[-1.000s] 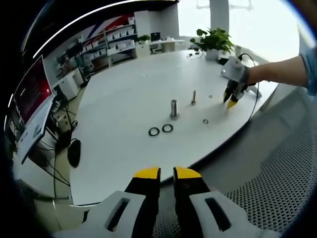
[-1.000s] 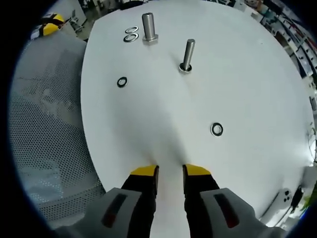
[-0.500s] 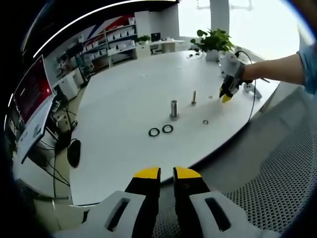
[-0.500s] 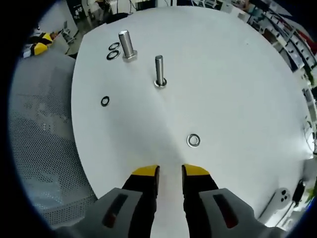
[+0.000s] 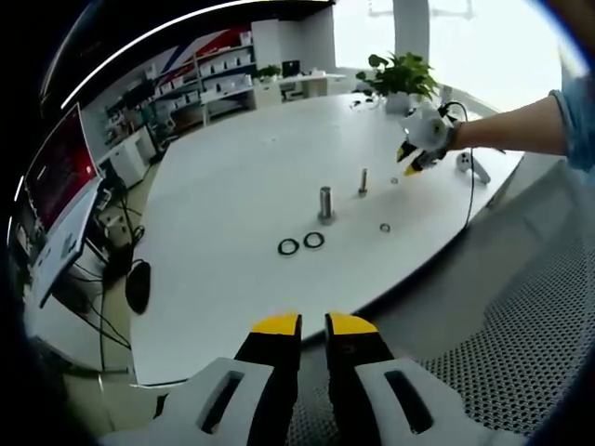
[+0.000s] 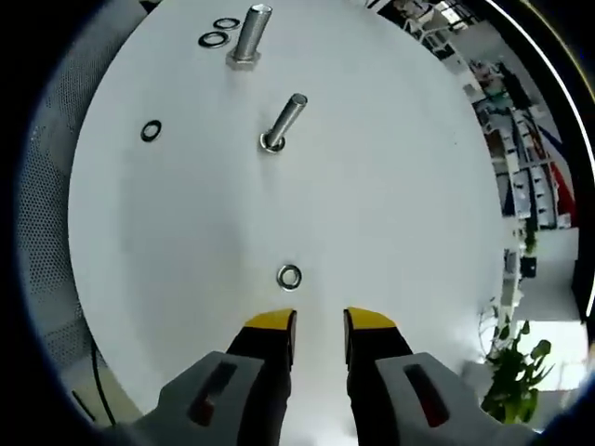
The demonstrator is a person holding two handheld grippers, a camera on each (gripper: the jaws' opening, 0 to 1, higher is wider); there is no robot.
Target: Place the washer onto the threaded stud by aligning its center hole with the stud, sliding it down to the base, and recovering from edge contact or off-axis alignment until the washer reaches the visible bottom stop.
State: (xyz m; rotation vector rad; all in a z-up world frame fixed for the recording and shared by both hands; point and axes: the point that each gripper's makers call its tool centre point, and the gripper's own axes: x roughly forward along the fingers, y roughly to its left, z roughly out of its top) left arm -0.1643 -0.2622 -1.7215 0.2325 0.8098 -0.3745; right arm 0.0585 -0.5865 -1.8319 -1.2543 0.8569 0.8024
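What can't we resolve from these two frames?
- Stud threads: the thin stud and thick stud are too small and fisheye-distorted in the right gripper view.
- Hole-to-stud fit: the nearest washer is too small to compare.
- Right gripper jaw gap: tiny and far off in the left gripper view.
- Two rings by the thick stud: material unclear, too small.

Potted plant [image 5: 402, 76] at table's far edge, shelving [image 5: 200, 79] behind, red-screen monitor [image 5: 60, 163] left.
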